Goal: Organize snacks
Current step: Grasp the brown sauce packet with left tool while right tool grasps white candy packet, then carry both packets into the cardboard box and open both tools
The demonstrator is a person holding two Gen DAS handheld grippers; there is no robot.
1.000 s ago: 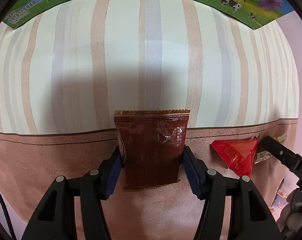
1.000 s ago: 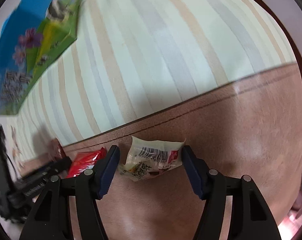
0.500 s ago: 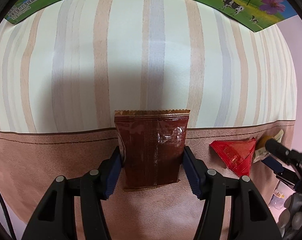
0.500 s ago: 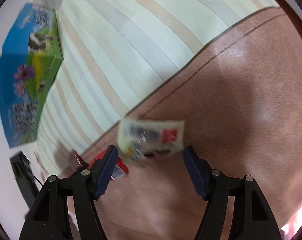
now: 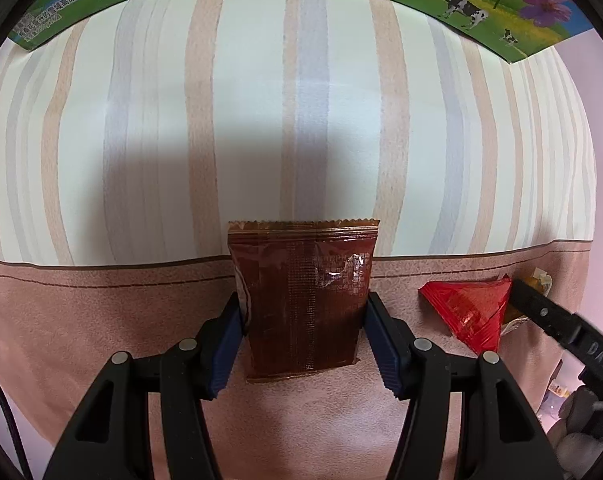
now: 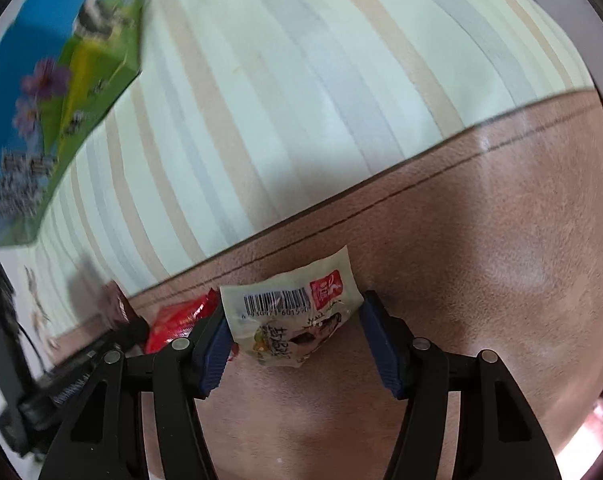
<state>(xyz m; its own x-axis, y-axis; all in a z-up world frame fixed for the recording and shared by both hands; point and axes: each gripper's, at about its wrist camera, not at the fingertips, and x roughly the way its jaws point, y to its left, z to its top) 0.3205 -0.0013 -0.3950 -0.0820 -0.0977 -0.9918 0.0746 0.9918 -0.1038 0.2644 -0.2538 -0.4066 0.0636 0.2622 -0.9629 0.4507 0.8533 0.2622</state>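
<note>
Pointing straight down, your left gripper (image 5: 303, 330) clamps a dark brown snack packet (image 5: 303, 300) by both side edges, its blue pads pressed to the foil. Your right gripper (image 6: 291, 334) has just been closing on a pale barcoded snack pouch (image 6: 291, 318); both pads touch its crumpled ends. Beside it lies a red triangular packet (image 5: 467, 310) on the brown border of the striped tablecloth (image 5: 141, 140). Farther back sits a milk carton box (image 6: 53, 92) printed with cows.

Glossy foil brown packet (image 5: 303, 300); matt striped tablecloth (image 5: 261, 120)
</note>
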